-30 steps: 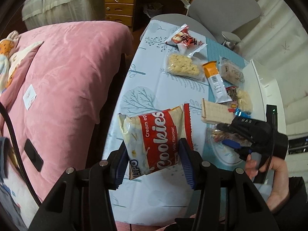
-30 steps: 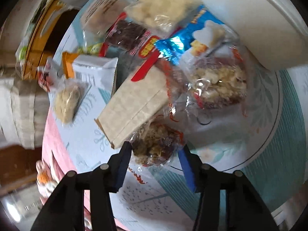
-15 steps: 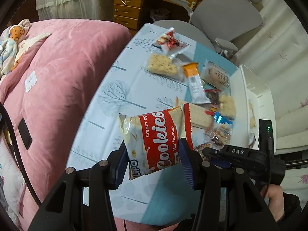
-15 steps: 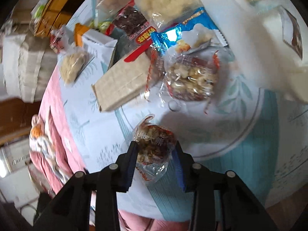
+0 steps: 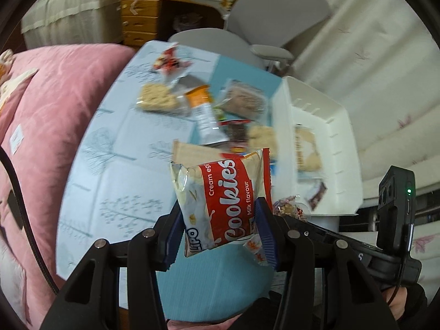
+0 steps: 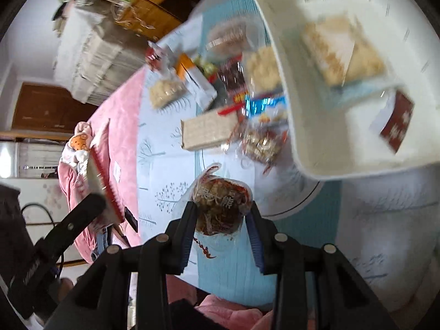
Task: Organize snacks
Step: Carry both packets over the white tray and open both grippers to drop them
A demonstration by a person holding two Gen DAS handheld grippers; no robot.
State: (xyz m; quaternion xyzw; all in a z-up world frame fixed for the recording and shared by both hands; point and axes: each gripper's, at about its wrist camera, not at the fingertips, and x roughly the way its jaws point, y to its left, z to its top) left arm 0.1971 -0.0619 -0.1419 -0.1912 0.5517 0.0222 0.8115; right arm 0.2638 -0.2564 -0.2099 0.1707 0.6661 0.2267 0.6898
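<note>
Carrying two packets at once — the left gripper [image 5: 220, 228] stays clamped on the cookie bag [image 5: 222, 203], the right gripper [image 6: 221, 220] has just closed on the brown snack packet [image 6: 220, 209] and lifted it off the table [image 6: 162, 176]. A second ago that packet still lay in the pile. Both now hang near the white bin [image 6: 343, 143] — drop-off looks next.
</note>
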